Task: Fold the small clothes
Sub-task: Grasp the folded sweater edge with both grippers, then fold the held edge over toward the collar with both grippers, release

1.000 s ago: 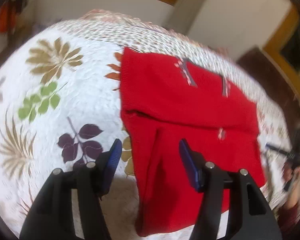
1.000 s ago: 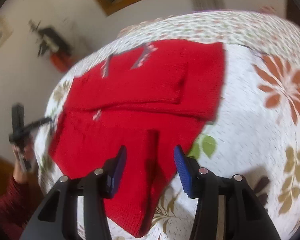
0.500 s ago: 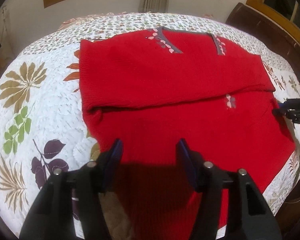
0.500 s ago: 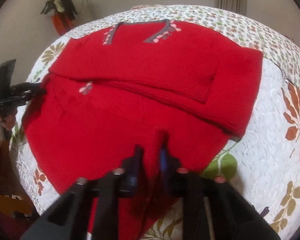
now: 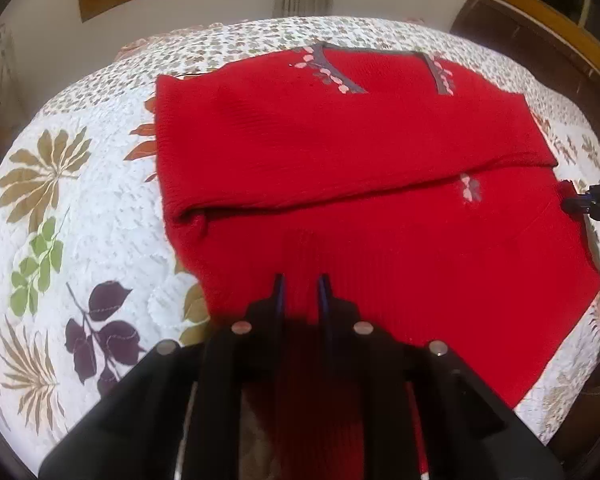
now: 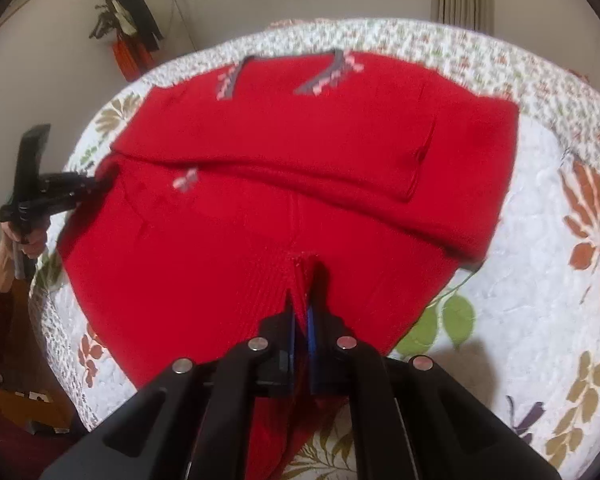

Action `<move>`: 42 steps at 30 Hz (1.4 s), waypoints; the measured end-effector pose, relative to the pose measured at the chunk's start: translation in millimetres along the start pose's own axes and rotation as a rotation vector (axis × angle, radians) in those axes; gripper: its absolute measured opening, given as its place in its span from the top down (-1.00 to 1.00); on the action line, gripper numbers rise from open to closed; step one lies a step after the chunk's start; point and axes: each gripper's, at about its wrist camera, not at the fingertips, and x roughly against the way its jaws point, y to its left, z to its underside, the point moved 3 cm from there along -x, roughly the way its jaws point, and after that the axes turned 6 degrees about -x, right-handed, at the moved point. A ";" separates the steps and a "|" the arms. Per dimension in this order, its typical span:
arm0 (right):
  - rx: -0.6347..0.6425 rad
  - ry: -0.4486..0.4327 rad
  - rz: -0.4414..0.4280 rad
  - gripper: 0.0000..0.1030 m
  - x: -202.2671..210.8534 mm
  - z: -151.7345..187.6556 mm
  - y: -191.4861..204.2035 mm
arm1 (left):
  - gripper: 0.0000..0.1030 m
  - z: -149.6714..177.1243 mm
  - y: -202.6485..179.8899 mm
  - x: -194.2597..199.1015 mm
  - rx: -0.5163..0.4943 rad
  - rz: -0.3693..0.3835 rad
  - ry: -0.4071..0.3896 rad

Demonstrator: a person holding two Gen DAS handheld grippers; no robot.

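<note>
A red knit sweater (image 5: 340, 152) with grey neck trim and pink flowers lies flat on the bed, its sleeves folded across the chest. In the left wrist view my left gripper (image 5: 301, 292) is shut on the near hem, with red cloth bunched between its blue pads. At that view's far right, my right gripper (image 5: 592, 204) touches the sweater's edge. The right wrist view shows the sweater (image 6: 300, 160) again, with my right gripper (image 6: 300, 306) shut on a ridge of the hem. My left gripper (image 6: 60, 188) pinches the sweater's left edge there, held by a hand (image 6: 20, 236).
A white quilted bedspread (image 5: 100, 200) with leaf prints covers the bed and shows bare on both sides of the sweater (image 6: 540, 280). Dark wooden furniture (image 5: 520, 28) stands behind on the right. Dark items hang on the wall (image 6: 128, 28) at the back left.
Both grippers dropped onto the sweater's near hem and went from open to shut; the right one closed first, then the left. The cloth now puckers at each grip.
</note>
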 end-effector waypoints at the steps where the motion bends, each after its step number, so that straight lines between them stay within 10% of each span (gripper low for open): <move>1: -0.004 0.009 0.000 0.83 -3.6 0.5 0.0 | 0.69 -0.9 -0.6 -1.2 0.002 -0.002 0.001; 16: -0.065 -0.168 -0.066 0.92 57.6 -29.5 -5.5 | 0.94 -38.6 2.8 57.3 0.082 -0.025 -0.196; 26: -0.131 -0.251 -0.006 0.92 78.7 -123.3 -33.8 | 0.94 -131.1 32.2 54.4 0.152 -0.070 -0.261; 34: -0.240 -0.207 0.064 0.92 34.2 -195.1 -78.8 | 0.94 -202.9 60.2 -3.7 0.187 -0.160 -0.219; 42: -0.276 -0.096 0.123 0.92 -39.7 -200.3 -102.6 | 0.93 -192.6 79.0 -75.3 0.222 -0.179 -0.066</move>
